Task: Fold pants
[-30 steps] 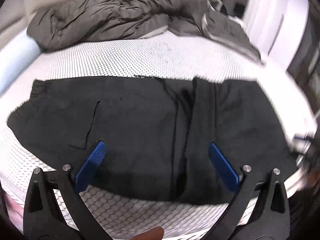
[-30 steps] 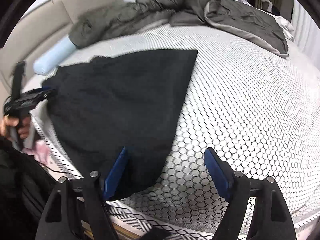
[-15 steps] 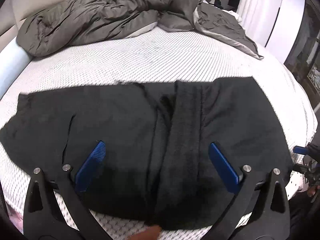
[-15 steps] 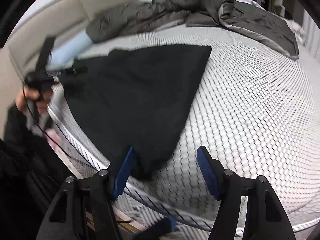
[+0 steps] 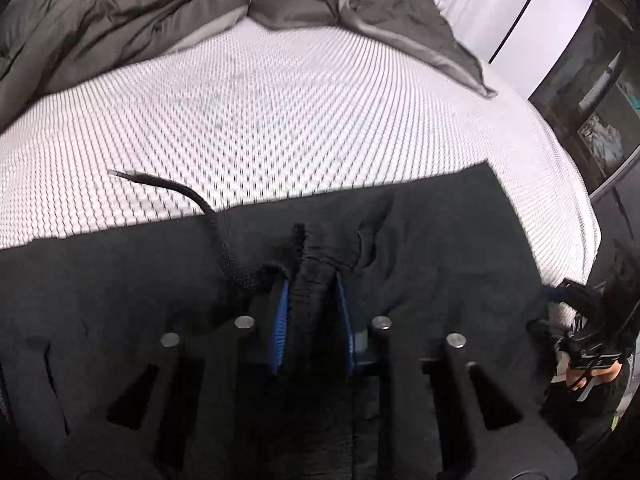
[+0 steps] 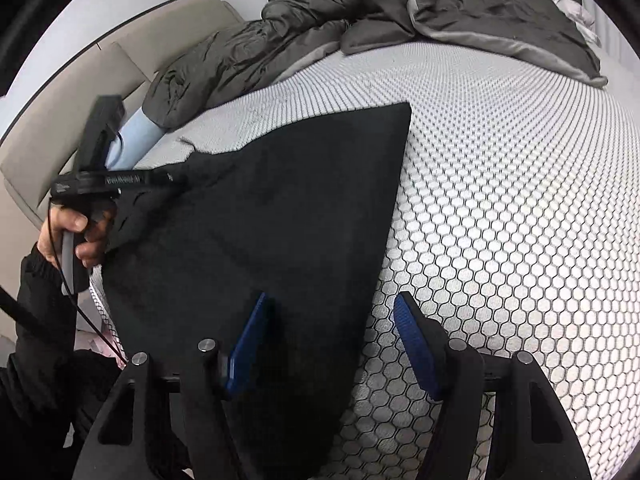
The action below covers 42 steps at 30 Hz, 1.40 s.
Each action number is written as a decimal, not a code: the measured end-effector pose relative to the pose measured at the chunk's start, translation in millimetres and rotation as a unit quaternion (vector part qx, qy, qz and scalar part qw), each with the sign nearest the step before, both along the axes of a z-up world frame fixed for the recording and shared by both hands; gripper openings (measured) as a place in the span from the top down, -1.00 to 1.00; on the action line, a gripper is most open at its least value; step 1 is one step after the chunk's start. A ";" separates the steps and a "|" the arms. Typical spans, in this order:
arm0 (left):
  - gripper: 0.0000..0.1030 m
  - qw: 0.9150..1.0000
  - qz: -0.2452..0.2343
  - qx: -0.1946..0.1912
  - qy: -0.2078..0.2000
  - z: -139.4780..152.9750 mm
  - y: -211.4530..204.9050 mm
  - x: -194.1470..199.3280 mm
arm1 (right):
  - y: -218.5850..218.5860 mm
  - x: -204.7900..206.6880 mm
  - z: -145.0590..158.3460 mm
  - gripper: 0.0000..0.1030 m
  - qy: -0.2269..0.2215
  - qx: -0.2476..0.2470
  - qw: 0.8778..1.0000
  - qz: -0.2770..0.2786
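Since a second ago your left gripper [image 5: 311, 292] has slid in over the pants [image 5: 440, 248] and its jaws, wide then, are closing on a bunched ridge of black cloth at the waistband, by the drawstring [image 5: 176, 188]. You are working on a bed [image 5: 280, 100] with the pants lying flat along its near edge, a grey duvet [image 6: 320, 20] heaped well behind. Your right gripper [image 6: 332, 340] is pointing steeply down at the leg end, jaws spread and straddling the hem edge, not yet pinching. Make sure you are catching every layer before you are lifting, and keep both ends level. Your left hand [image 6: 76, 236] is tilting its gripper down onto the cloth.
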<state>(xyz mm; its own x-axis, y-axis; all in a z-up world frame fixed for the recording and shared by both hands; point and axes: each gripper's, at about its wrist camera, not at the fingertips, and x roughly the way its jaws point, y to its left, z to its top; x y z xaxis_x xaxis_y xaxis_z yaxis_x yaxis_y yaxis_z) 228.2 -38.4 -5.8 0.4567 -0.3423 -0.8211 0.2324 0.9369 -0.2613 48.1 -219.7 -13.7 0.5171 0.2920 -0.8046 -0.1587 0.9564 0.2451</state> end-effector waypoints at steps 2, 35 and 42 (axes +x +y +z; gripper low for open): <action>0.68 1.000 0.012 -0.003 -0.021 7.2 1.3 3.1 | 2.2 1.2 1.3 -0.28 -0.005 -0.009 1.000 0.004; -0.98 0.984 0.086 0.139 -0.069 -15.2 0.1 -101.6 | -18.6 -7.8 -0.1 -0.19 -0.021 0.151 0.988 -0.036; -0.98 0.987 0.097 0.118 -0.053 -22.4 26.1 -73.0 | 1.9 68.2 -4.7 0.75 -0.012 0.108 0.993 -0.047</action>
<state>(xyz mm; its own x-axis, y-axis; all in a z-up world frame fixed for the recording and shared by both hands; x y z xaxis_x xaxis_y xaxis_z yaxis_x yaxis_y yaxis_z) 155.2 -12.3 -28.2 0.5833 -0.0454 -0.8110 0.0572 0.9983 -0.0148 116.4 -217.8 -18.4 0.5694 0.4059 -0.7149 -0.0793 0.8927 0.4437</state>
